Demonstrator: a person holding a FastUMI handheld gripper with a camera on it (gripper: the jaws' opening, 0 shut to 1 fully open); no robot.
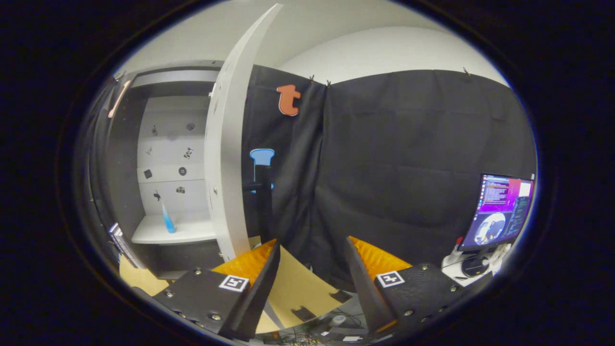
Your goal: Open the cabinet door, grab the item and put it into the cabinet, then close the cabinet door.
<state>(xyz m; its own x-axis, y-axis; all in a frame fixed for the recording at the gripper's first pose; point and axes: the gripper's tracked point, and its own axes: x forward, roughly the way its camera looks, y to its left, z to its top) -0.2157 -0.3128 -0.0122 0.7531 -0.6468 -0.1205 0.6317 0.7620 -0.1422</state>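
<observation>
**Presently: fingers spread, cabinet open, item on its shelf**

Presently I see my two-finger gripper (311, 269) with its fingers spread wide and nothing between them; each finger carries a small square black-and-white marker tag on its upper face. Through the gap between the fingers shows a flat tan cardboard sheet (298, 288) with dark slots cut near its edge, lying just ahead and below.

Just beyond the left finger stands the tall white cabinet door (228, 163), swung open so that I look almost along its edge; small fittings dot its inner face. To the left of the door lies the open white cabinet (168, 144), dark at its outer frame, with a pale back panel carrying several small dark stickers. On the cabinet's white lower shelf (192, 231) stands the task's item, a slim translucent blue cone-shaped object (167, 220), upright, near the shelf's left part and well apart from the fingers.

Beyond the right finger hangs the black cloth booth wall (408, 168). Further right, near that wall's lower corner, a lit flat computer monitor (502, 211) stands on a dark stand beside some white equipment I cannot identify.
</observation>
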